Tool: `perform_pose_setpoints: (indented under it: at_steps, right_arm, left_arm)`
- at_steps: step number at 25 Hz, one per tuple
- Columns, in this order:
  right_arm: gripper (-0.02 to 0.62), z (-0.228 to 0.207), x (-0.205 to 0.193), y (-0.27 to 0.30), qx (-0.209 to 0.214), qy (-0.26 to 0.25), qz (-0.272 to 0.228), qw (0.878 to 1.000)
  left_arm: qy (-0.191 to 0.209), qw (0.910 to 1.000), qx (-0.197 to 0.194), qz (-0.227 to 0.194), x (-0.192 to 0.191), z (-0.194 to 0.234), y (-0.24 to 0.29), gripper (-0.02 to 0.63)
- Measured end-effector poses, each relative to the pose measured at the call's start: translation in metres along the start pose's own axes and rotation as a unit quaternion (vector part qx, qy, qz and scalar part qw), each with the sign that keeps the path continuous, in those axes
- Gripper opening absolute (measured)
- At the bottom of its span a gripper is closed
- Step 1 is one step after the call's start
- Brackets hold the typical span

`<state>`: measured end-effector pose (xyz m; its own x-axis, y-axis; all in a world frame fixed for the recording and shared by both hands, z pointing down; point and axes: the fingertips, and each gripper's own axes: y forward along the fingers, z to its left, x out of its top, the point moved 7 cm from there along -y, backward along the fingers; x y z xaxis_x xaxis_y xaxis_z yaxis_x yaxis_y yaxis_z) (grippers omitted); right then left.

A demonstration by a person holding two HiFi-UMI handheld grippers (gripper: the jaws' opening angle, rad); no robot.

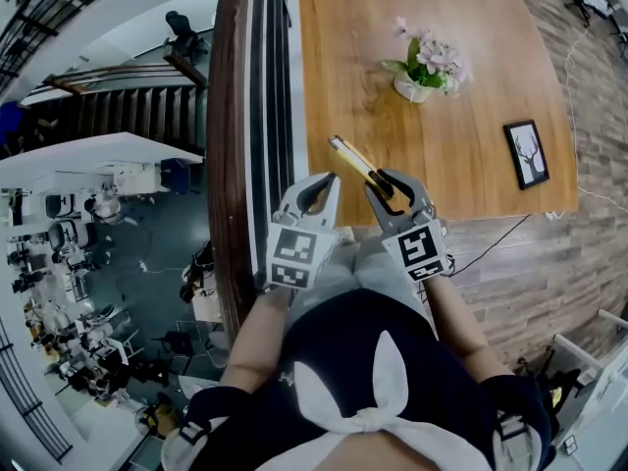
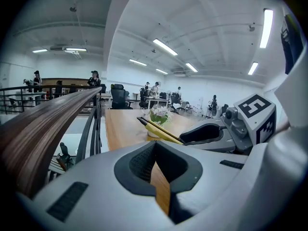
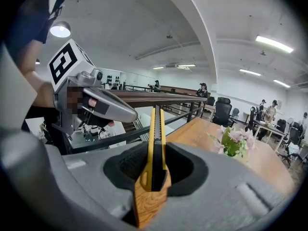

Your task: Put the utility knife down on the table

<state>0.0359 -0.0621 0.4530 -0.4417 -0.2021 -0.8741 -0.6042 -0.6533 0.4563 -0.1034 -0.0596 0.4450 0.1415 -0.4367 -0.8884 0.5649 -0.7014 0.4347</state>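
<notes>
Between the jaws of the right gripper (image 3: 155,171) sits the yellow-and-black plastic utility knife (image 3: 155,138), clamped near its butt end with the long body running straight out ahead of the jaws. The right gripper view shows both pads pressed on the knife's sides. From the head view the knife (image 1: 361,165) slants forward and to the left of that gripper (image 1: 391,196), over the near edge of the light brown wooden table (image 1: 343,67). The left gripper view shows it held in the air with a gap beneath it, not lying on the wood.

Just beside the right gripper, on its left, the left gripper (image 2: 156,165) has its jaws brought together on nothing; only a sliver of tabletop shows through them.

Well ahead of both grippers stand a small white pot of pink flowers (image 1: 424,67) and, to the right, a black-framed picture (image 1: 527,153); a dark wooden handrail (image 1: 235,116) runs along the left gripper's outer side.

So the task looks only begun: the knife is carried and over the table, but lowering it onto the bare wood ahead and letting go both appear to remain.
</notes>
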Motion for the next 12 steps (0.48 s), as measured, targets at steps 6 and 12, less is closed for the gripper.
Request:
perform_pose_setpoints:
  at_steps: [6,12]
  right_arm:
    - [0.112,0.002,-0.008,0.003,0.004,-0.001,0.008,1.0]
    - [0.112,0.002,-0.018,0.007,0.008,0.0,0.017,1.0]
  left_arm:
    - [0.001,1.0,-0.001,0.005,-0.001,-0.001,0.001,0.017]
    - [0.003,1.0,-0.003,0.008,-0.003,-0.001,0.002,0.017]
